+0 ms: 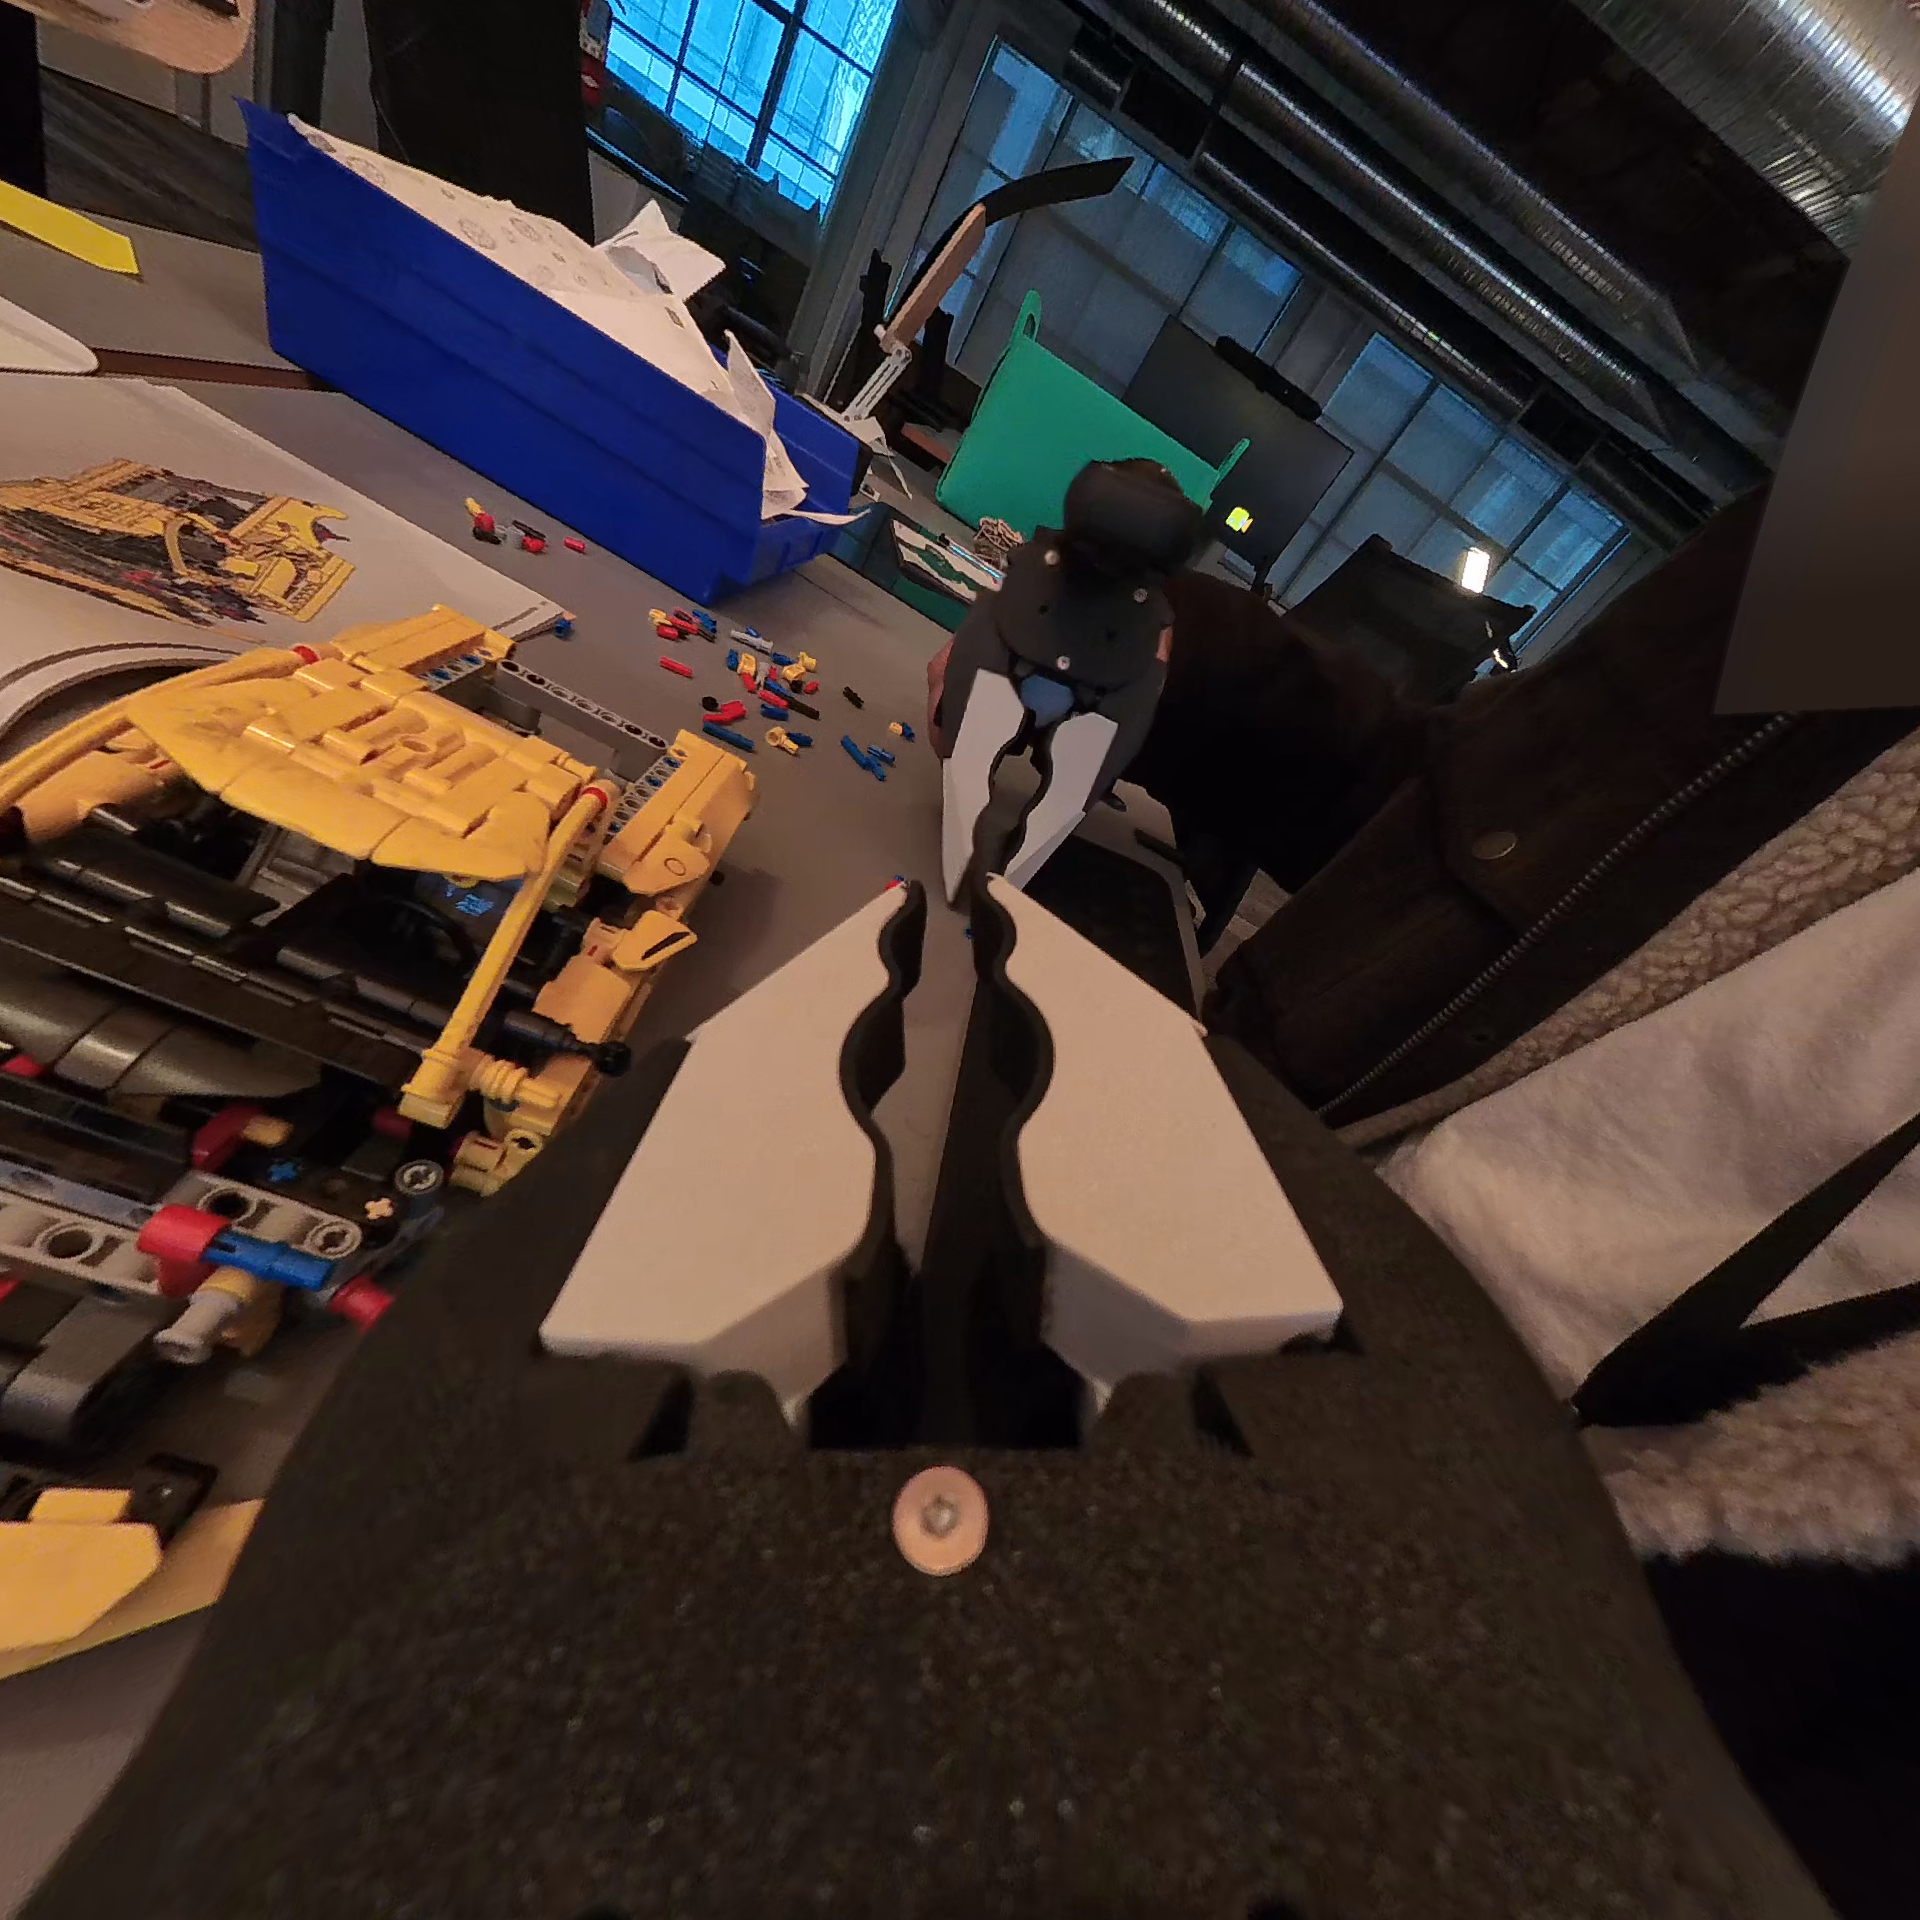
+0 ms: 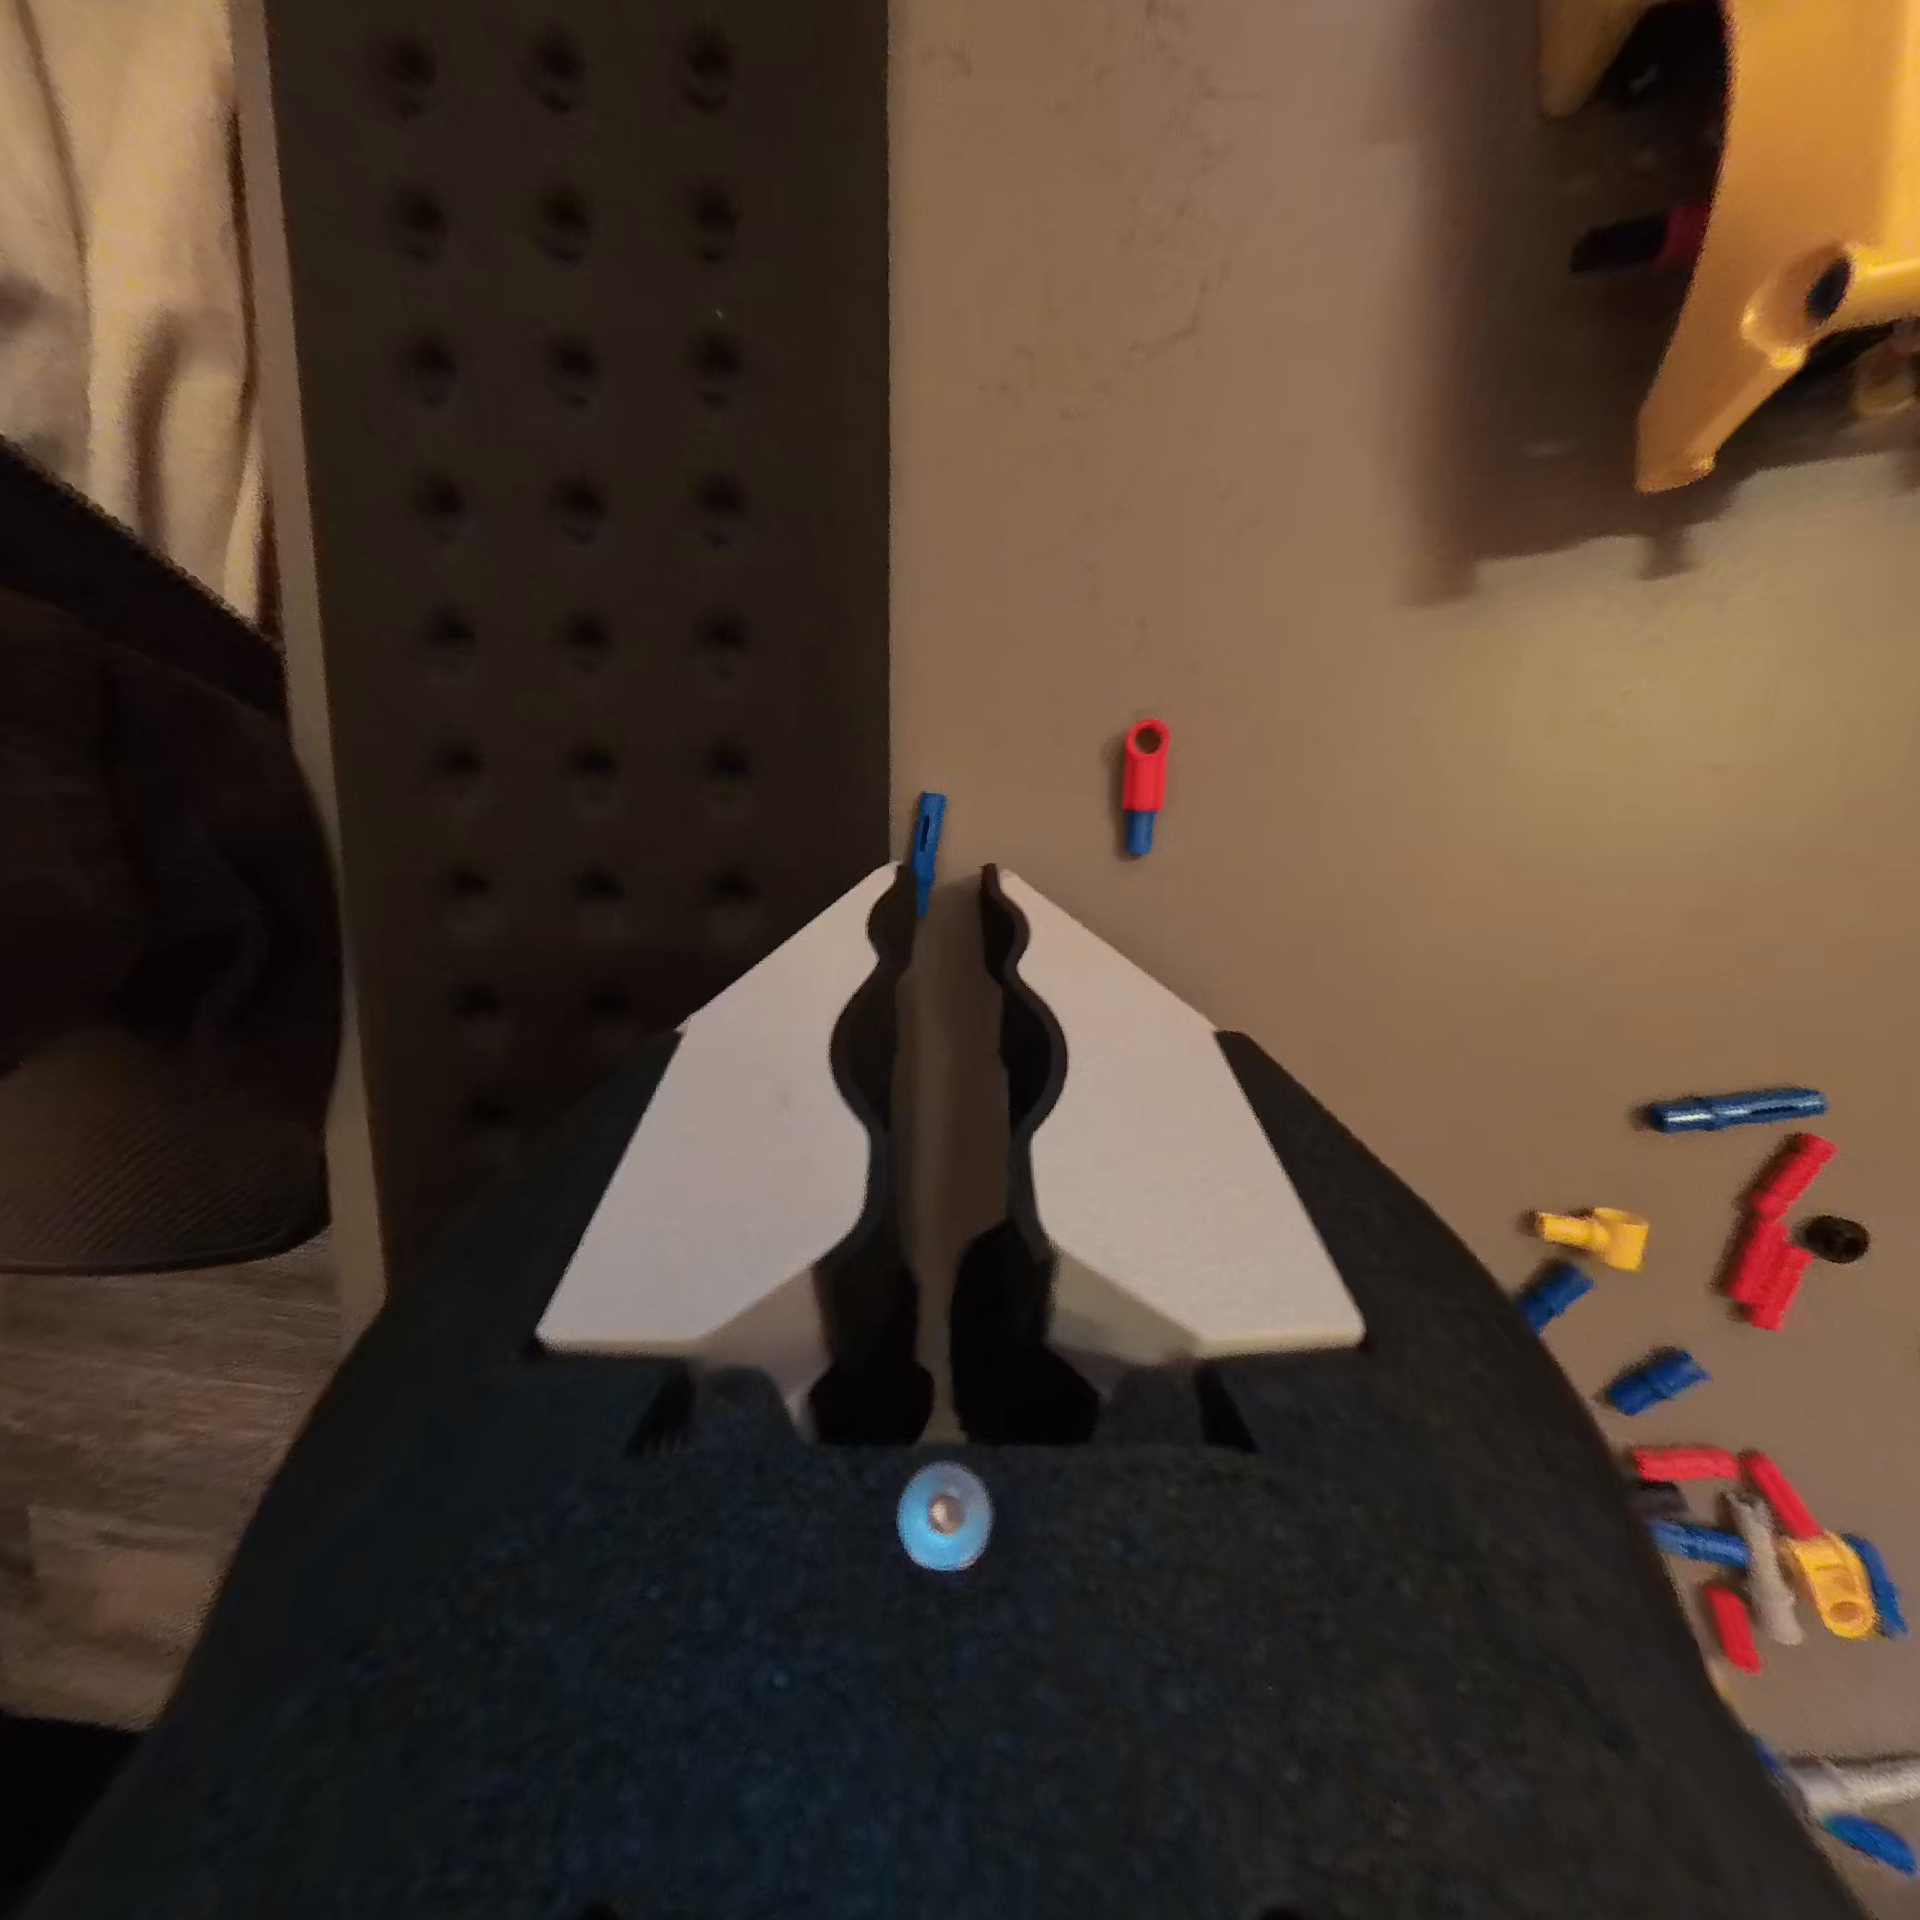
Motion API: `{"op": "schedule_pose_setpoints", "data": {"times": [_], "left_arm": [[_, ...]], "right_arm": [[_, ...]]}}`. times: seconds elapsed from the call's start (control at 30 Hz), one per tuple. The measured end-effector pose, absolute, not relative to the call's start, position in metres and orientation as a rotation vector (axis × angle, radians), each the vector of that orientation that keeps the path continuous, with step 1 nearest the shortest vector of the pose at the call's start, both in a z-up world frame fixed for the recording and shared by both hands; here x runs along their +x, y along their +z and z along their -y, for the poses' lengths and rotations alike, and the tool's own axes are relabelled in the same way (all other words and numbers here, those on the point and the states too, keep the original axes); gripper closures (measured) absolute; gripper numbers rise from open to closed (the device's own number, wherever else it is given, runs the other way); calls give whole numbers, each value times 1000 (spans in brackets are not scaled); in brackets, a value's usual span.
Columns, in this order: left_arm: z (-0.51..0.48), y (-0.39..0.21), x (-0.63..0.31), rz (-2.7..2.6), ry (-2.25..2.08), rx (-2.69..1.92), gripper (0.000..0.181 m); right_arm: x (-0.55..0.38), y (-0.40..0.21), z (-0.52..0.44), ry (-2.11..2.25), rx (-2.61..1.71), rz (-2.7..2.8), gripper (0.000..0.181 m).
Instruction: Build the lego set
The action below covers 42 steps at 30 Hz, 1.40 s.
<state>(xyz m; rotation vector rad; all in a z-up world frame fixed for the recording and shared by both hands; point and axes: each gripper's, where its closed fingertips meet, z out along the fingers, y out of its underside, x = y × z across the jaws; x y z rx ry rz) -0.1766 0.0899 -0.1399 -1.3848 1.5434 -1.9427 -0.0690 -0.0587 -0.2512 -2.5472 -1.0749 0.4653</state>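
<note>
In the right wrist view the right gripper [image 2: 940, 883] fills the lower centre, its fingers slightly parted with a narrow gap between the tips; a small blue pin [image 2: 927, 844] stands at the tip of the left-hand finger, touching it, though whether it is actually pinched or only leaning there I cannot tell. Just beyond, a red-and-blue connector [image 2: 1144, 781] lies loose on the tabletop [image 2: 1299, 727], and a scatter of loose pieces [image 2: 1766, 1403] runs down the right edge. In the left wrist view the left gripper [image 1: 948, 899] sits lower centre with its fingers a little apart and nothing between them (the right gripper shows just past its tips). To the left of the frame lies the yellow lego vehicle [image 1: 343, 883], largely assembled, with body panels, hoses and frame in place, but grey beams and axles are still bare at its near end. Farther back are the instruction booklet [image 1: 187, 551] and a blue bin [image 1: 499, 364]. Judging by the many loose parts, plenty remains.
</note>
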Motion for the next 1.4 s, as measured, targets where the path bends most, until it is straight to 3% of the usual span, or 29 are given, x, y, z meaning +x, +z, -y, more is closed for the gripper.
{"op": "schedule_pose_setpoints", "data": {"times": [0.37,0.73,0.93,1.03,1.4], "left_arm": [[-91,-139,-177,-1538,-1948,-1382,173],[-91,-141,-176,-1543,-1940,-1391,173],[-88,-141,-175,-1558,-1935,-1383,173],[-85,-140,-175,-1570,-1910,-1357,173],[-99,-114,-178,-1394,-1889,-1226,174]], "right_arm": [[-59,-251,55,165,-2501,1122,179],[-67,-252,55,204,-2514,992,177],[-90,-192,3,269,-2172,745,178],[-119,-145,-35,441,-1902,549,178],[-174,-116,-85,997,-1603,148,178]]}}
